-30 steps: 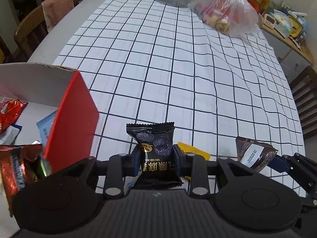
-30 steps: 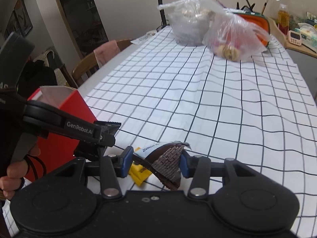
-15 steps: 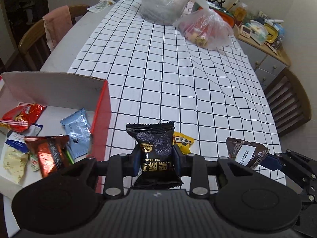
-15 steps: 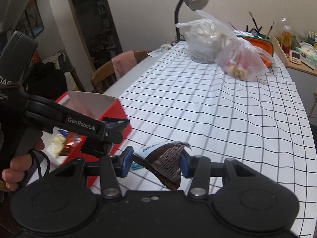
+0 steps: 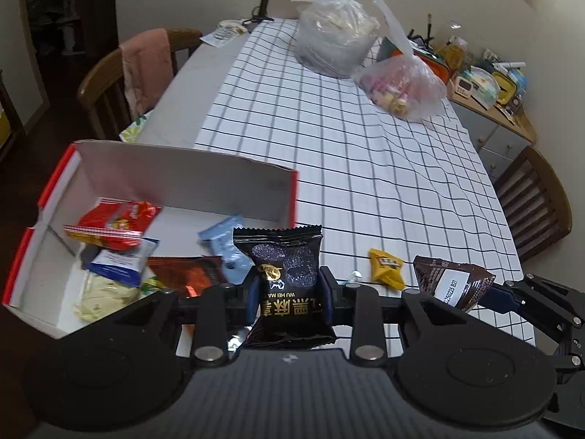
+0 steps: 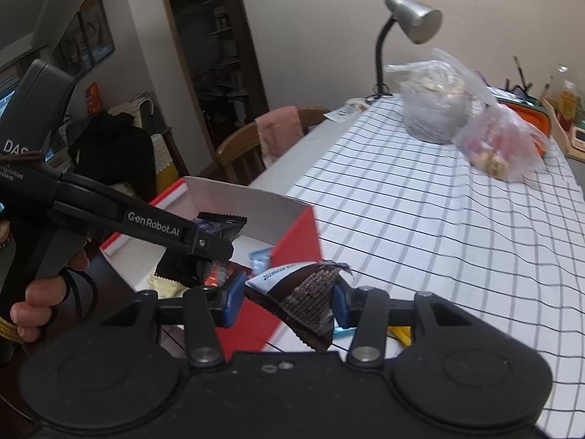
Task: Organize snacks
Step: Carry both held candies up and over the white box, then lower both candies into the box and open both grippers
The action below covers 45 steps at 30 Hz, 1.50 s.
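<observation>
My left gripper (image 5: 289,294) is shut on a black snack packet (image 5: 285,267) with gold print, held upright over the near right corner of the red box (image 5: 175,179). That box lies open at the left, with several snack packets inside. My right gripper (image 6: 285,301) is shut on a dark brown packet (image 6: 310,292) with a white label; the same packet (image 5: 449,281) shows at the right of the left wrist view. A yellow wrapped snack (image 5: 385,269) lies on the checked tablecloth (image 5: 347,153) between the two held packets. The left gripper (image 6: 215,247) and its black packet (image 6: 219,226) hang above the red box (image 6: 292,237) in the right wrist view.
Two plastic bags (image 5: 334,45) (image 5: 402,89) stand at the table's far end beside a desk lamp (image 6: 409,25). A wooden chair with a pink cloth (image 5: 146,69) is at the left, another chair (image 5: 533,201) at the right. A cluttered side shelf (image 5: 490,87) lies beyond.
Both grippers have risen and drawn back with their packets still held. The red box's inside and more of the room have come into view.
</observation>
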{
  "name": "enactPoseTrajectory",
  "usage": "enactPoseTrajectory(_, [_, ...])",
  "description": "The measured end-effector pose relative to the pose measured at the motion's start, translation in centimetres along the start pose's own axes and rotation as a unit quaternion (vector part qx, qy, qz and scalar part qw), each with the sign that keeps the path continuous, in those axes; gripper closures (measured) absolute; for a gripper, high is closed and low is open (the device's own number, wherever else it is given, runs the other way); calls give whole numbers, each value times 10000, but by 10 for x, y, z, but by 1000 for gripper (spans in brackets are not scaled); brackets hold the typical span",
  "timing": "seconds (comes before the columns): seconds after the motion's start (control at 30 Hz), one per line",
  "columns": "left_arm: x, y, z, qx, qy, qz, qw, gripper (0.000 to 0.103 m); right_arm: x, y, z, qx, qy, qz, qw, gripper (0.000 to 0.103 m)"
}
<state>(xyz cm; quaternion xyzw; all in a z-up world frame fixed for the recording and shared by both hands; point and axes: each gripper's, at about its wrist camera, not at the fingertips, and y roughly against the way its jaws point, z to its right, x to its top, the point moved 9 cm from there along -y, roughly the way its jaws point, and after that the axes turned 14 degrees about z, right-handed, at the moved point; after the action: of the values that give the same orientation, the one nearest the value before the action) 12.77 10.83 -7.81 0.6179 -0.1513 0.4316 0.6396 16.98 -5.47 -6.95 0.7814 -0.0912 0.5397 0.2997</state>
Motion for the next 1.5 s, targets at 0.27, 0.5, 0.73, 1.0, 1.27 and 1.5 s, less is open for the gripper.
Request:
enactPoseTrajectory(0.27, [7, 13, -66, 217, 153, 99, 9996, 71, 3, -40, -44, 124, 189, -95, 9997, 57])
enactPoseTrajectory(0.5, [7, 15, -120, 473, 260, 86, 9985, 71, 2, -85, -66, 87, 312, -272, 9991, 57])
enactPoseTrajectory(0.73, [4, 3, -167, 778, 302, -58, 9965, 71, -3, -132, -80, -41, 503, -486, 9975, 57])
enactPoseTrajectory(1.0, [-3, -18, -195, 963, 174, -284, 9948, 71, -13, -170, -87, -180, 692, -771, 9945, 57])
enactPoseTrajectory(1.27, [-13, -44, -190, 964, -272, -436, 9940, 71, -29, -200, -84, -349, 819, -1075, 9902, 57])
enactPoseTrajectory(1.5, [-25, -61, -188, 988, -480, -703, 9915, 71, -40, -205, -82, -404, 830, -1255, 9878, 56])
